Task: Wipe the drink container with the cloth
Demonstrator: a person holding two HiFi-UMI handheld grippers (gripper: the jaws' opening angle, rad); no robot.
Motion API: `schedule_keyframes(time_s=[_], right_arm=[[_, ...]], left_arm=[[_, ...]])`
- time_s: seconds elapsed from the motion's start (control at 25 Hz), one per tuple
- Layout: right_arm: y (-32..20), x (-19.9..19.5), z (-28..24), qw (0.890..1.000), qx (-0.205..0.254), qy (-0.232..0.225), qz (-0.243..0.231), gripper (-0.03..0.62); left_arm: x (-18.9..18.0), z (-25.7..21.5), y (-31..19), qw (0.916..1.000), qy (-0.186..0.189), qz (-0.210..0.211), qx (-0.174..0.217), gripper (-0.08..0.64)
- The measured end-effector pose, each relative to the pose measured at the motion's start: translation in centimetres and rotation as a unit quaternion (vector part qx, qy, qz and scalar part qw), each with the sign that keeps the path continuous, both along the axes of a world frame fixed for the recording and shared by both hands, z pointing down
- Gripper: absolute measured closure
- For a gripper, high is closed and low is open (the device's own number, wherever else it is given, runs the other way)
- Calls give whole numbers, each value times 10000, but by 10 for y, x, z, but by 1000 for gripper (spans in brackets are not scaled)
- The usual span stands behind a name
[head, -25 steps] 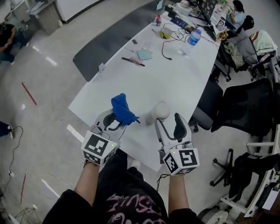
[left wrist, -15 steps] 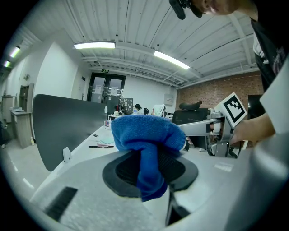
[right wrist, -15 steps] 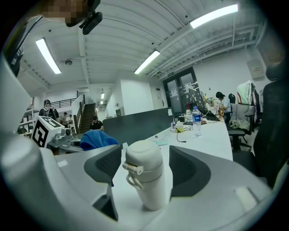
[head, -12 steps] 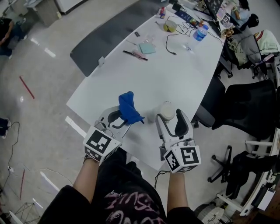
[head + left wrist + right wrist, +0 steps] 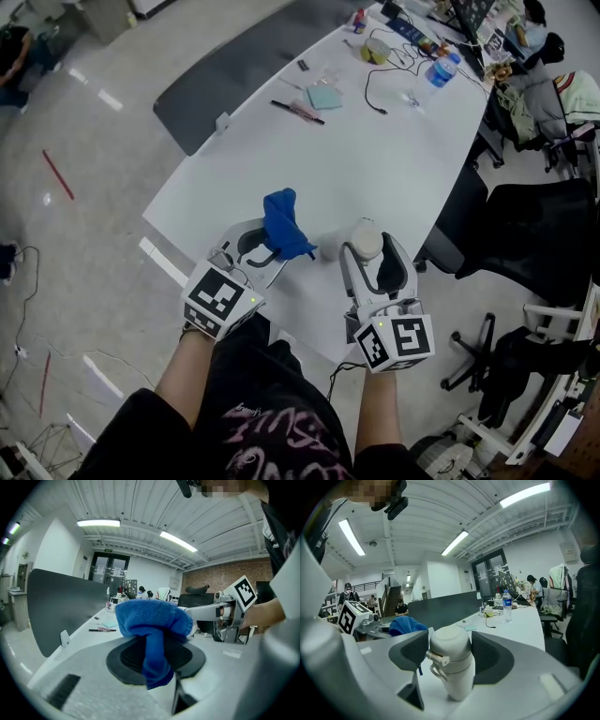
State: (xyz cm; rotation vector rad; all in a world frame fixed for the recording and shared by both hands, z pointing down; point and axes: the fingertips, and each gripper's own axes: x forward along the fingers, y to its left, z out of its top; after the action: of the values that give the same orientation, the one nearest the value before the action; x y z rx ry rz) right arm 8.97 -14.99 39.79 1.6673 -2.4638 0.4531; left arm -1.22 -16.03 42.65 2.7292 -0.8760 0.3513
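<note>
**Both tongs at the drink container, cloth beside it**

The white drink container (image 5: 364,242) is standing upright near the front edge of the white table (image 5: 375,159), its lid on and a small loop hanging at its side. The right gripper (image 5: 450,651) is reaching in level from the person's side, and the container is sitting between its two jaws. Those jaws have just been closing, and their dark pads are now lying against the container's left and right flanks, so the tongs are looking clamped on it at a wide spread.

Just to the left of the container, the left gripper (image 5: 157,656) is pinching the blue cloth (image 5: 284,223), its jaws pressed together on the fabric. The cloth is bunching up over the jaw tips, with one strip hanging down between them. It is sitting close beside the container; whether the two are touching cannot be told.

Well beyond the container, at the far end of the table, a black pen (image 5: 298,112) and a pale green pad (image 5: 325,97) are lying, and a clear water bottle (image 5: 441,77) is standing farther off still. To the right of the container, off the table's edge, a black office chair (image 5: 525,234) is standing.
</note>
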Motion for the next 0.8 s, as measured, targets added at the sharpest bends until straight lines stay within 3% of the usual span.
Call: schedule_keyframes(time_s=[0.2,0.36,0.8], right_arm=[[2,1,0,10000,0,7,-10,296],[2,0,0,10000,16,12,-27,298],[-3,1,2,10000,-34,-24,0,298]], left_arm=[[9,-3,1,9999,9,155,53,459],[23,-10,4,9978,-53,618,234,459],[64,-8,14,9765,-426,2034,568,459]])
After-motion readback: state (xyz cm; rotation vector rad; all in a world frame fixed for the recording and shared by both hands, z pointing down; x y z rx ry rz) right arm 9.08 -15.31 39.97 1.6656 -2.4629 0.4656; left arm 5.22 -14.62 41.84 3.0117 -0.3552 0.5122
